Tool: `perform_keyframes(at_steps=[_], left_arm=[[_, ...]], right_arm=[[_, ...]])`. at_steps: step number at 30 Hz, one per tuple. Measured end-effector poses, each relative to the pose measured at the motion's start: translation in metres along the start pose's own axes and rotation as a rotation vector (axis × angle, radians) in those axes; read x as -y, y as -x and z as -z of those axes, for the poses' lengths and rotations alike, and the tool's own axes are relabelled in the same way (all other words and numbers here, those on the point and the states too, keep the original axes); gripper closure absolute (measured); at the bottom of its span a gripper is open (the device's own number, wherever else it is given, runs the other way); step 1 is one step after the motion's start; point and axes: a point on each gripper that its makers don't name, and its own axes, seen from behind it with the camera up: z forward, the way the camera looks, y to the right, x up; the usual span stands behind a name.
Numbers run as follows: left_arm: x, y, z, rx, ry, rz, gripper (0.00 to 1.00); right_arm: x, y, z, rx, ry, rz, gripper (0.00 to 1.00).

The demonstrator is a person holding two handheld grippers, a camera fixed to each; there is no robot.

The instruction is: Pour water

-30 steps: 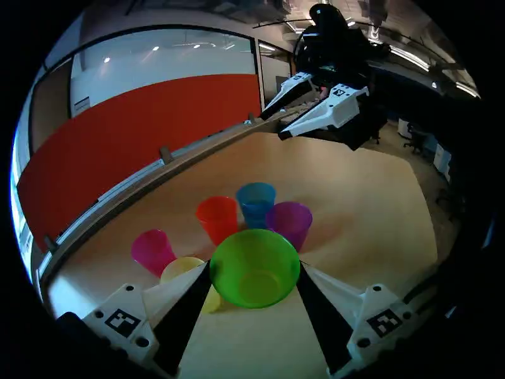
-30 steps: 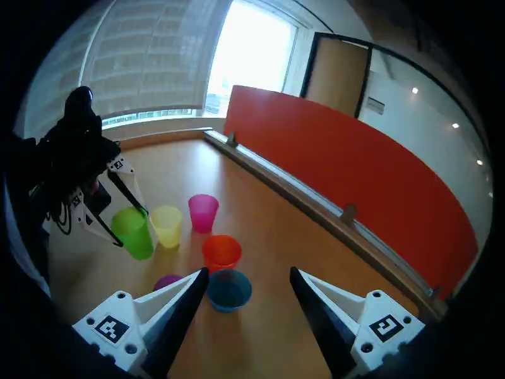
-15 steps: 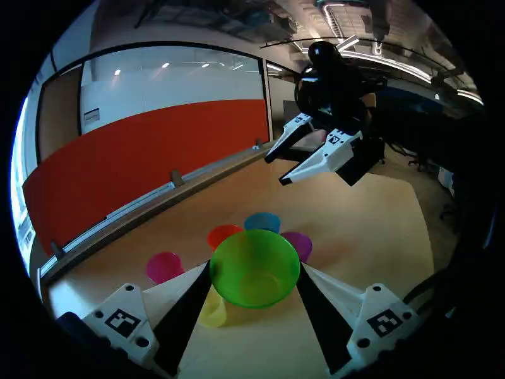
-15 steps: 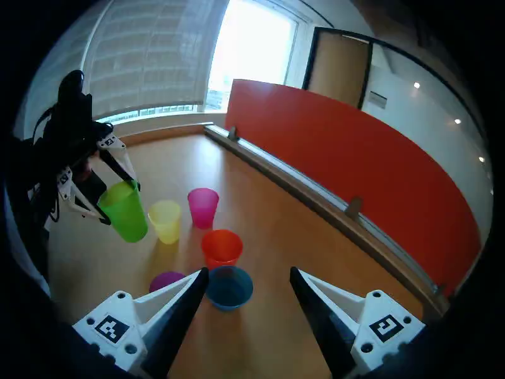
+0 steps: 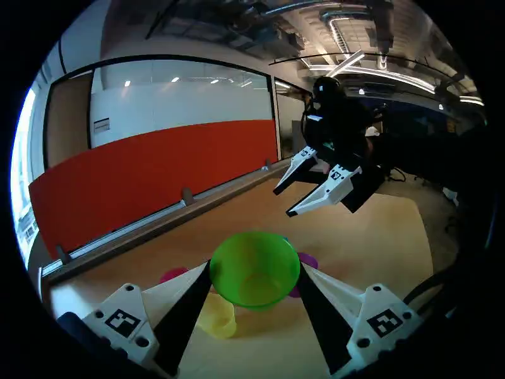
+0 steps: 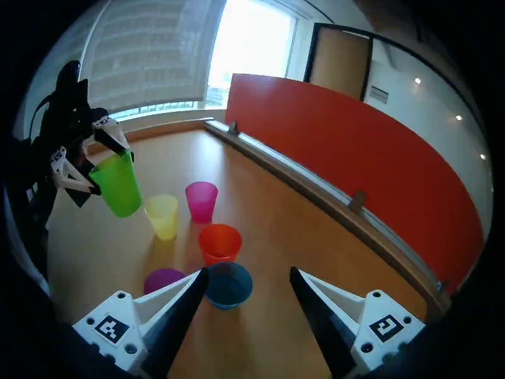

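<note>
**Above the yellow cup: green cup up and ready to tip**

Up and to one side of the yellow cup [image 6: 161,216], my left gripper [image 6: 104,165] pinches the green cup [image 6: 117,183] by its sides near the rim, one finger on each side. The cup hangs clear of the table [image 6: 278,221]. In the left gripper view I look straight into its mouth [image 5: 254,278], but I cannot tell whether there is water inside.

Its long axis is close to upright, with the rim leaning slightly. The yellow cup sits low and just beside the green one in that view [image 5: 218,316], so I judge it the nearest place to pour. That would mean carrying the green cup a little way over and rolling the wrist to tip the rim down.

A pink cup [image 6: 201,201] stands just beside the yellow cup. An orange cup [image 6: 219,243] and a purple cup [image 6: 163,279] are near it, and a blue cup [image 6: 228,285] is farther off.

My right gripper [image 6: 248,270] is well apart from the yellow cup. Its fingers are spread and hold nothing, and the blue cup stands just ahead between them. From the left gripper view the right gripper hovers high [image 5: 283,203], pointing downward.
</note>
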Motion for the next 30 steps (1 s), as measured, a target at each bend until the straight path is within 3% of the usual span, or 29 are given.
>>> perform_keyframes(at_steps=[12, 30], left_arm=[[0.01, -0.025, 0.011, -0.083, -0.029, 0.008, 0.11], [0.013, -0.049, 0.025, -0.158, -0.047, 0.013, 0.1]], right_arm=[[0.002, 0.005, -0.008, 0.007, -0.013, -0.01, 0.0], [0.006, 0.02, -0.023, 0.041, -0.04, -0.015, 0.0]])
